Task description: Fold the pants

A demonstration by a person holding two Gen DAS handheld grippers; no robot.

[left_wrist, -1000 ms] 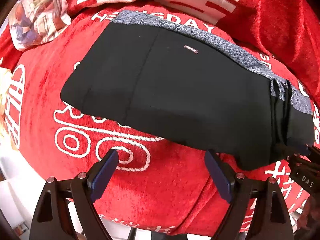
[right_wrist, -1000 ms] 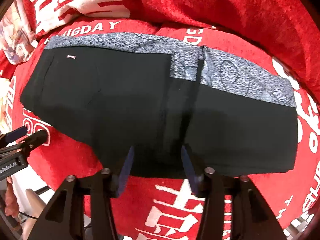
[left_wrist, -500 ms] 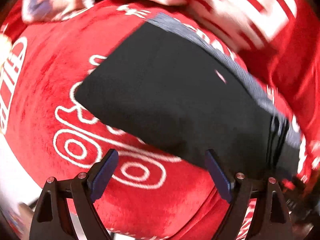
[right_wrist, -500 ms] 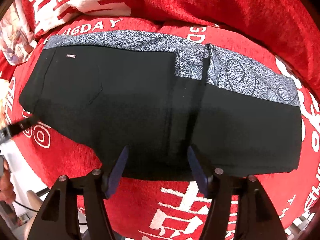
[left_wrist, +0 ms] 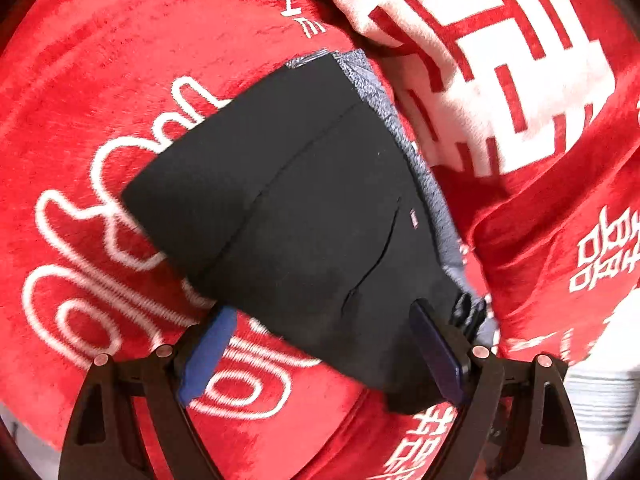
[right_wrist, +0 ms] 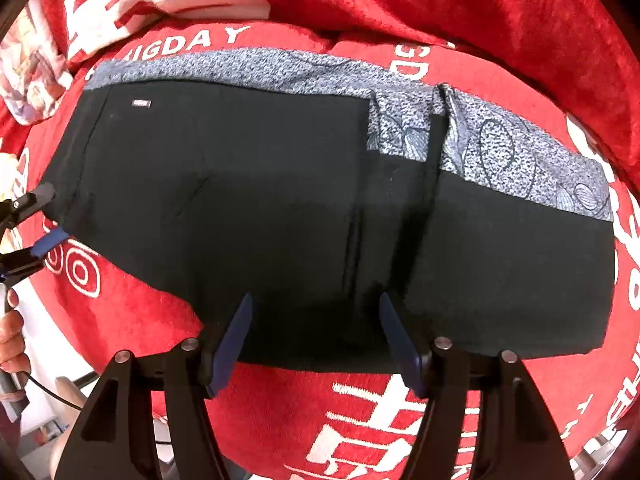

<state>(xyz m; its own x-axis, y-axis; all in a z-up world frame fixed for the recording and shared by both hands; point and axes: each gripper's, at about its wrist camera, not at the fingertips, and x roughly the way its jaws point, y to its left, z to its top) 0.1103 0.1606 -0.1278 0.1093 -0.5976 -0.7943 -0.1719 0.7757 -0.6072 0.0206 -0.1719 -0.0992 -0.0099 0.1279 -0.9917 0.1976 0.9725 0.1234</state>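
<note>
The black pants (right_wrist: 280, 208) lie folded flat on a red blanket, with a grey patterned waistband (right_wrist: 500, 148) along the far edge. In the left wrist view the pants (left_wrist: 304, 208) run diagonally away from me. My left gripper (left_wrist: 320, 320) is open, its jaws straddling the pants' near left end just above the cloth; it also shows at the left edge of the right wrist view (right_wrist: 44, 216). My right gripper (right_wrist: 316, 312) is open, its jaws over the pants' near edge at the middle fold.
The red blanket (right_wrist: 400, 420) with white lettering covers the surface. A red and white pillow (left_wrist: 480, 64) lies behind the pants. A printed cushion (right_wrist: 28, 64) sits at the far left. The blanket's front edge drops off near my left hand (right_wrist: 12, 336).
My left gripper swung round to the pants' left end and moved in close. My right gripper opened wider and edged forward over the near edge.
</note>
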